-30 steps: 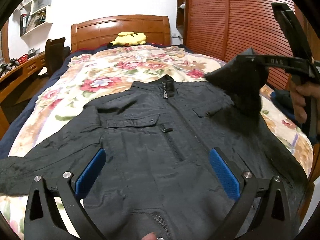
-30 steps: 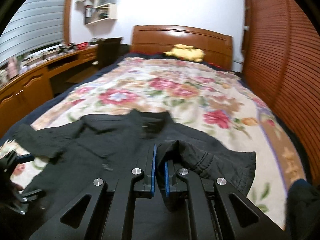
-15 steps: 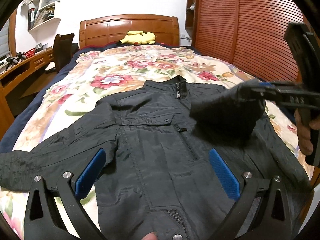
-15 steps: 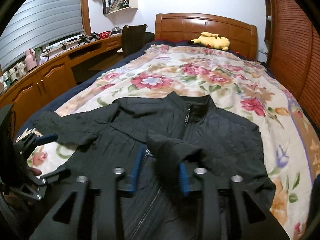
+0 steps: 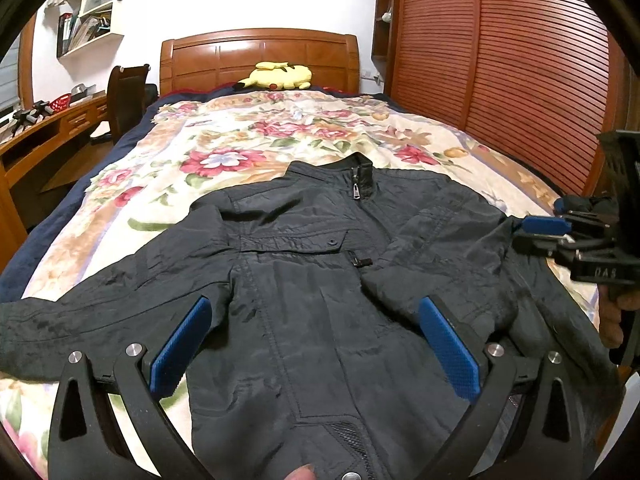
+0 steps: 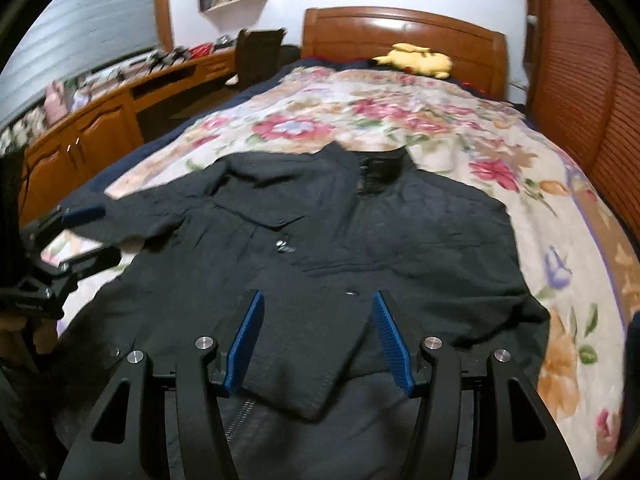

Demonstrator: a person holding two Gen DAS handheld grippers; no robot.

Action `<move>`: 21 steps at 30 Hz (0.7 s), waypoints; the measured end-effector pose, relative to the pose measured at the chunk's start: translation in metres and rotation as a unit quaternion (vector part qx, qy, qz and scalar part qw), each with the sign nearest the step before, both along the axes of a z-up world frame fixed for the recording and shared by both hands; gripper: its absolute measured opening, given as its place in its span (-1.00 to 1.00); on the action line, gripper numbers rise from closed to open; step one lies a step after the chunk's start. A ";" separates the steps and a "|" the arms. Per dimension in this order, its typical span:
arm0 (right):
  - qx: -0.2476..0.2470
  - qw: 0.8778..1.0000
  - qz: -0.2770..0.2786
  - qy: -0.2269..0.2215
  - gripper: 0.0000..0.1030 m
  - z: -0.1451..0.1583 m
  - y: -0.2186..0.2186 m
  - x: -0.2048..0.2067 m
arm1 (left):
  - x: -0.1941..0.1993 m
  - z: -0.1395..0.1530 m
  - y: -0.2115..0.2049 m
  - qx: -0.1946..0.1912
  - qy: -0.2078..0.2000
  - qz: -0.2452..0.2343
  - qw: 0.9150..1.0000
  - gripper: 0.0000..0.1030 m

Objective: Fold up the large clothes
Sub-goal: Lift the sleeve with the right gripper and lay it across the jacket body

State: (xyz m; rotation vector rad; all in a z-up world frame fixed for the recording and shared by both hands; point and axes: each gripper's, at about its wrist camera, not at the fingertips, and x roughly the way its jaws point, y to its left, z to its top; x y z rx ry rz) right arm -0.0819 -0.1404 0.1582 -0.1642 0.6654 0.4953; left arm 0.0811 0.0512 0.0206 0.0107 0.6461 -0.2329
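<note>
On the floral bedspread (image 5: 224, 148), dark jacket (image 5: 320, 280) lies zipped, one sleeve (image 6: 320, 344) folded across

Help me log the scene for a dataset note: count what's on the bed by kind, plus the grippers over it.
Jackets: 1, the black jacket
Plush toys: 1, the yellow plush
Grippers: 2, the left gripper and right gripper, both open
Total: 4
</note>
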 end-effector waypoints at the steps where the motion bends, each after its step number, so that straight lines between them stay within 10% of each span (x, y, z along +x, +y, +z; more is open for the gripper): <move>1: 0.002 1.000 -0.007 -0.002 0.13 0.001 -0.006 0.005 | 0.000 0.000 0.000 0.001 0.000 -0.001 1.000 1.00; 16: 0.018 0.991 0.014 0.129 0.05 -0.083 0.025 0.096 | -0.008 -0.002 0.012 0.011 0.002 0.000 1.000 1.00; 21: 0.013 0.993 0.025 0.111 -0.74 -0.082 0.045 0.095 | -0.012 -0.001 0.023 0.012 -0.001 0.009 1.000 1.00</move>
